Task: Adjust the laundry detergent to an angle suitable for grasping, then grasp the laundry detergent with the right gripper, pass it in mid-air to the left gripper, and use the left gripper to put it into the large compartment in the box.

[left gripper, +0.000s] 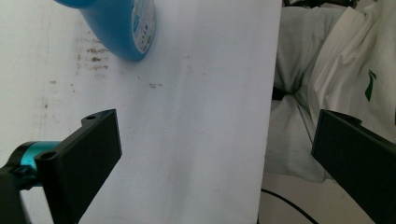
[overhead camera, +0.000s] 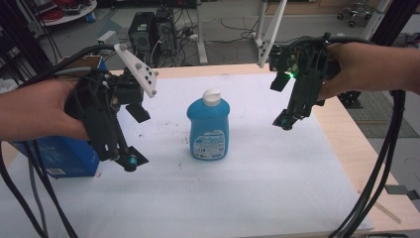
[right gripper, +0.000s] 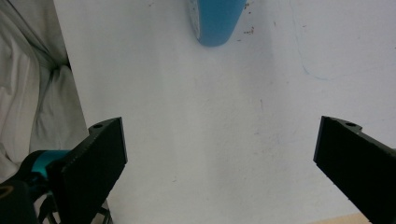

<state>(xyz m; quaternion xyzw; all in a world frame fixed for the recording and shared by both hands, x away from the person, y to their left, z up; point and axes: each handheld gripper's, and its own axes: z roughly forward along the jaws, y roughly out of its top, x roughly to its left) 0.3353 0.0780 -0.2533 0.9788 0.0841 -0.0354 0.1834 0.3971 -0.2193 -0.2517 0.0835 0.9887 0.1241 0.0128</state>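
A blue bottle point(overhead camera: 208, 126) with a white cap stands upright in the middle of the white sheet point(overhead camera: 257, 188). My left gripper point(overhead camera: 135, 137) hovers to the left of it, jaws wide apart and holding nothing. To the bottle's right my right gripper point(overhead camera: 281, 102) hangs higher, also open and holding nothing. In the left gripper view the bottle's base point(left gripper: 121, 28) lies top left, far beyond the open left gripper point(left gripper: 215, 156). The right gripper view has the bottle's base point(right gripper: 215, 21) at the top centre, well ahead of the open right gripper point(right gripper: 219, 161).
A blue box point(overhead camera: 64, 156) sits at the table's left edge behind my left hand. Bare wooden table point(overhead camera: 356, 144) shows to the right of the sheet. Computer towers point(overhead camera: 148, 29) and cables stand on the floor behind. The person's white clothing point(left gripper: 327, 70) is at the near edge.
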